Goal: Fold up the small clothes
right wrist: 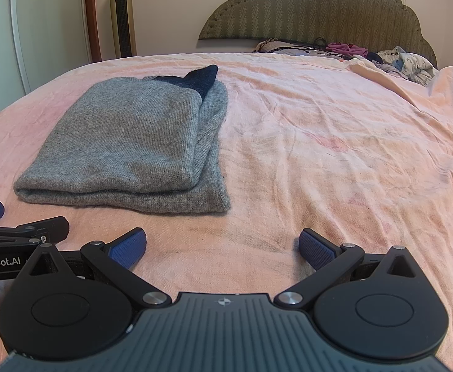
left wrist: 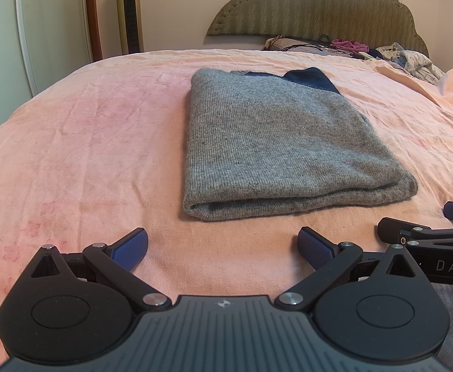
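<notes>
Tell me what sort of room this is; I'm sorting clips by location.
Very likely a home bedroom: the folded grey sweater lies on a bed with a pink sheet, an upholstered headboard stands behind, and loose clothes are piled near it.

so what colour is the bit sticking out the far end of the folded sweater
Dark navy blue part against the grey sweater; clearest in the right wrist view.

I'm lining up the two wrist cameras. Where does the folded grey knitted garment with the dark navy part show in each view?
Left wrist: the folded grey knitted garment lies centre, slightly right, ahead of the open left gripper.
Right wrist: it lies left of centre.
Shared landmark: the olive scalloped headboard.
</notes>
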Tool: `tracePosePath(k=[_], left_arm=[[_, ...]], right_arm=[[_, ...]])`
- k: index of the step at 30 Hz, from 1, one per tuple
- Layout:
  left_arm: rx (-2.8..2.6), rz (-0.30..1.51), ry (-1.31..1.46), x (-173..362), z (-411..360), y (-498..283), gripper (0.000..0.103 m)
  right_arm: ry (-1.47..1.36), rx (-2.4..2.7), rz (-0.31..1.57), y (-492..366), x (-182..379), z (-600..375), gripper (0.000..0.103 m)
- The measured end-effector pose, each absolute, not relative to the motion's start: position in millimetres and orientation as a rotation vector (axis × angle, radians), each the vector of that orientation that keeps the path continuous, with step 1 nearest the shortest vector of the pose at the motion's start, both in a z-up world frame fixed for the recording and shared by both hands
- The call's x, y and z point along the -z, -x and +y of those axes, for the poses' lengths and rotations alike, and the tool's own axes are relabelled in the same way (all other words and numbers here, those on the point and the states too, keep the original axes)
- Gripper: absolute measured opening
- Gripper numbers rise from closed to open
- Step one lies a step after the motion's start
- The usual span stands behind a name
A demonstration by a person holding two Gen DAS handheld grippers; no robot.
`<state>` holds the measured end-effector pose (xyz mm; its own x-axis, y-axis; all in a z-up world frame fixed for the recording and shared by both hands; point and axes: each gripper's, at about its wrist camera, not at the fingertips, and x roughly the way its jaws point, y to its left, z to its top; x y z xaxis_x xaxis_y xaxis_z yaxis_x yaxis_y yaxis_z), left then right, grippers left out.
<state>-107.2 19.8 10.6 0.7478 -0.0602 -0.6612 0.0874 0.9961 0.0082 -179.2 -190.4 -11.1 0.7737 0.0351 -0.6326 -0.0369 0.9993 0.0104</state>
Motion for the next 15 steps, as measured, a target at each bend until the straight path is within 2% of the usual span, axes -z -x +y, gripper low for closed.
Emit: tracePosePath(k=[15], left_arm=[[0.06,0.719,-0.032,-11.4,21.1,107.8,0.103]], right_arm=[[0.003,-0.039,0.685,179.2,11.0,-190.4,0.103]])
